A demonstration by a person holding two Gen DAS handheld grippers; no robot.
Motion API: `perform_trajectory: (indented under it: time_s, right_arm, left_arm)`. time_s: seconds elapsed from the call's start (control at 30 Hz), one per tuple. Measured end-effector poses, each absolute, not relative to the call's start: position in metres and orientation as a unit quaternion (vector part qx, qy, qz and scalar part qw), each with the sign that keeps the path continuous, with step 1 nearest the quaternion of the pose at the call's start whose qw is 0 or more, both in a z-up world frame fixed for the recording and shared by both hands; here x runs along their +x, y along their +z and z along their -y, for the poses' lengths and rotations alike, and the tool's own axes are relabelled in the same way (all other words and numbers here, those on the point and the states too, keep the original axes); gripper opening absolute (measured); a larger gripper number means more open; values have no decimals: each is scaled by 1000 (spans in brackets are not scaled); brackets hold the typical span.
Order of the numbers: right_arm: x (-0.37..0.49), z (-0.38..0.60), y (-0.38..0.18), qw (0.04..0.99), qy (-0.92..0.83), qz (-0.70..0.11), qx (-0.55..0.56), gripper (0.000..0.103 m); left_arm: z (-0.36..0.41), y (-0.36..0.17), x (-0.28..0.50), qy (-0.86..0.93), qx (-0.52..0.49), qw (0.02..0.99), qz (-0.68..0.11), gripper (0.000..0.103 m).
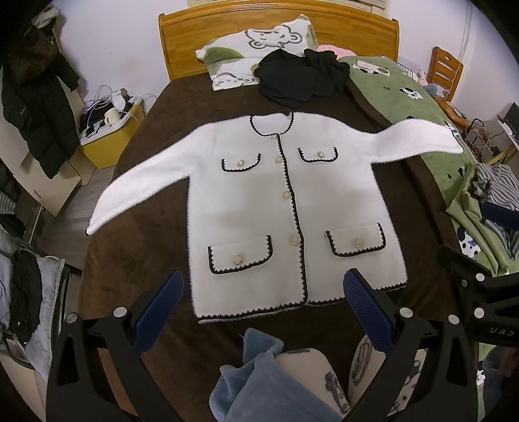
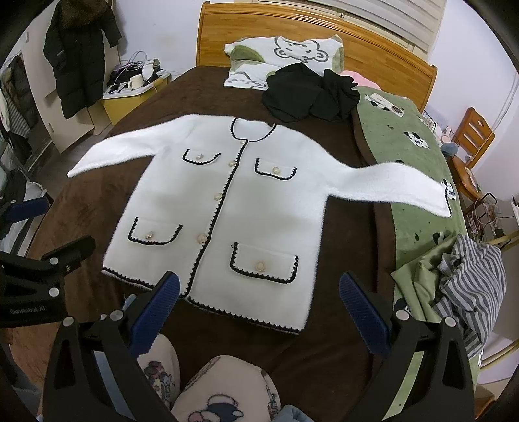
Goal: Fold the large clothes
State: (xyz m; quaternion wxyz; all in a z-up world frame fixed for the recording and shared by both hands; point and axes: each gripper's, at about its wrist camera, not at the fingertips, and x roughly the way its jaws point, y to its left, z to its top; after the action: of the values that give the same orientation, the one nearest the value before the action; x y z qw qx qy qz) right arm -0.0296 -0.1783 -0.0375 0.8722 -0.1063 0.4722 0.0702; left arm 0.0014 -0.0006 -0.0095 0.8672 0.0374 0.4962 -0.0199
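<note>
A fluffy white cardigan (image 1: 259,207) is lying flat and face-up on a brown plush bedspread (image 1: 168,107), just ahead of both grippers, its hem nearest the jaws and its round neckline farthest from them. Dark scalloped trim is edging the neckline, the buttoned front, the hem and four flap pockets, each carrying a pale round button. Both sleeves are spreading outward: one is reaching toward the bed edge to the left of the jaws, the other is lying across a green fleece blanket (image 1: 418,97) to the right of them.

The left gripper (image 1: 261,311) is hovering above the hem with its ribbed blue pads spread wide, grasping nothing. The right gripper (image 2: 258,311) is likewise hanging above the hem's right-hand corner, its jaws released and empty. Each gripper's black frame is showing at the edge of the other's view.

Beyond the cardigan, a crumpled black garment (image 1: 298,78) is resting beside a cartoon-printed pillow (image 1: 256,48) against a wooden headboard (image 1: 227,22). Right of the jaws, a striped cloth (image 2: 467,285) is lying bunched over a green fabric fold. Left of the bed, a yellow box (image 1: 107,142) is bearing a white mug (image 1: 110,117) and cables, and a black padded coat (image 1: 35,107) is hanging by the wall. A wooden chair (image 2: 473,136) is standing at far right. Below the jaws, the person's knees in printed fleece (image 2: 223,386) and a blue plush cloth (image 1: 249,376) are filling the near field.
</note>
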Motion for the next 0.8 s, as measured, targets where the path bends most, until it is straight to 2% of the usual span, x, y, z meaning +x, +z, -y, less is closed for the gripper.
perform_trajectory:
  time_s: [0.8]
  right_arm:
    - [-31, 181, -38, 871, 71, -474, -106, 97]
  left_arm:
    - [1, -12, 2, -21, 39, 866, -499, 97]
